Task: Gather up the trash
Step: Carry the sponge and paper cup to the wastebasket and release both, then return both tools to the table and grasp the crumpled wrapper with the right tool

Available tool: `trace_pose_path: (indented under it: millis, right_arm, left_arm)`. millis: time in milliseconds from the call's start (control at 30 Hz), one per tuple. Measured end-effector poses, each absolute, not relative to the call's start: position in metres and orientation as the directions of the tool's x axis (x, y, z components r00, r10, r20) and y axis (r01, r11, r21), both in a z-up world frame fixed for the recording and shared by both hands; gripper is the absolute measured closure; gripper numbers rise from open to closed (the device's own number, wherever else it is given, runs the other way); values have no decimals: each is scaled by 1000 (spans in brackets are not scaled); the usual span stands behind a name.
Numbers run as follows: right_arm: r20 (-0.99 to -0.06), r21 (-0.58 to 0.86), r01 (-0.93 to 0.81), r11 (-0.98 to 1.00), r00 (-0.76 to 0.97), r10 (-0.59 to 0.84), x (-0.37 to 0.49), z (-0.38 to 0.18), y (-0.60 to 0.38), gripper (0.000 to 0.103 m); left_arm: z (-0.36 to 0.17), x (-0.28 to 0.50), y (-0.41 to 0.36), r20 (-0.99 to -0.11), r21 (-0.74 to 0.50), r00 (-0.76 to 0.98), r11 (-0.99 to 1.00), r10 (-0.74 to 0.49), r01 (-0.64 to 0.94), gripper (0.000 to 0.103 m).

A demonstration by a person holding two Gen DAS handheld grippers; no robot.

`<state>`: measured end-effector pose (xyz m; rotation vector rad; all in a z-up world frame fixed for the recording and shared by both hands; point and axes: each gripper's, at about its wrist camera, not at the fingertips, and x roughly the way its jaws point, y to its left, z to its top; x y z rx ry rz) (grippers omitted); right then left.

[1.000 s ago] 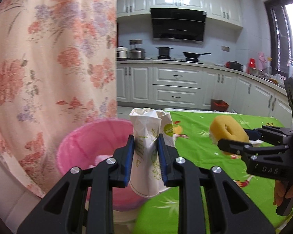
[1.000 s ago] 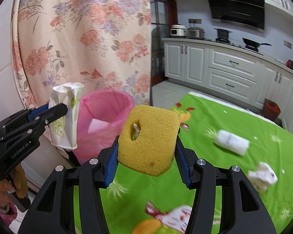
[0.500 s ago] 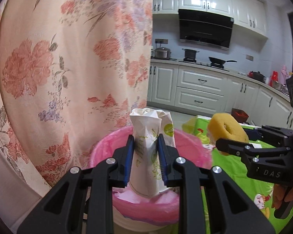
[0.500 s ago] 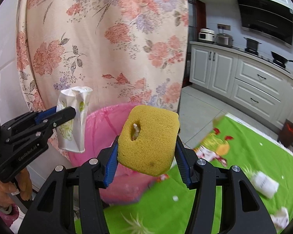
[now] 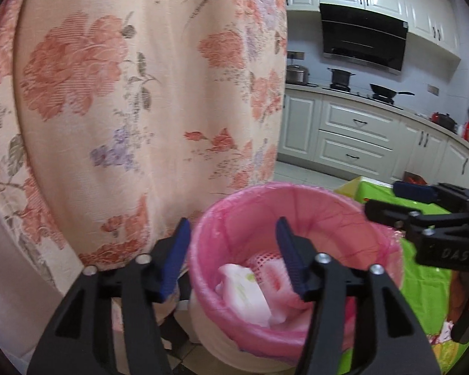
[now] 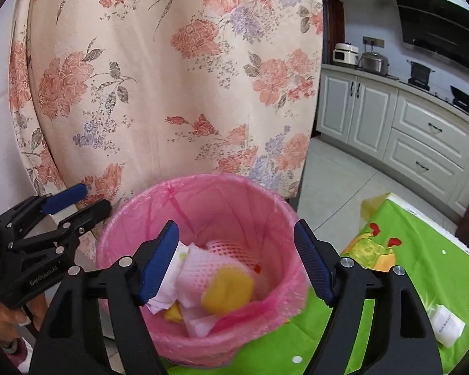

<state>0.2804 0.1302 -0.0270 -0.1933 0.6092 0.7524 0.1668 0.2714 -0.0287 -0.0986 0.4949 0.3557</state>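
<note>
Both grippers, left (image 5: 233, 251) and right (image 6: 236, 261), now hang empty and spread above the pink bin (image 6: 200, 187), their yellow sponge (image 6: 228, 289) and paper packet (image 5: 247, 293) just dropped inside.

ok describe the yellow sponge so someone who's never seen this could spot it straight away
Find the pink-lined trash bin standing in front of the floral curtain, at the corner of the green table. Look inside it: the yellow sponge lies on top of the pile, the one solid yellow lump beside white crumpled paper and pink foam netting.
</note>
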Motion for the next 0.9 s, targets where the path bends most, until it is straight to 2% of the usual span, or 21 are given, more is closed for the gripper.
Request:
trace_pose_path:
  millis: [133, 267, 700, 900]
  right_arm:
    - [-576, 88, -661, 745, 577, 579, 276, -28, 107, 30]
    - [-573, 112, -639, 761, 584, 574, 267, -29, 85, 30]
    - [-594, 133, -526, 840, 636, 492, 224, -51, -3, 28]
    - [-607, 150, -432, 889, 669, 428, 217, -63, -56, 26]
  left_arm:
    - [-31, 157, 268, -470, -13, 817, 922, 335, -386, 15]
    - [-33, 148, 252, -459, -5, 817, 919, 349, -395, 6]
    - [-40, 132, 171, -453, -19, 869, 972, 199, -232, 5]
    - [-51, 143, 113, -493, 1, 865, 994, 93, -106, 5]
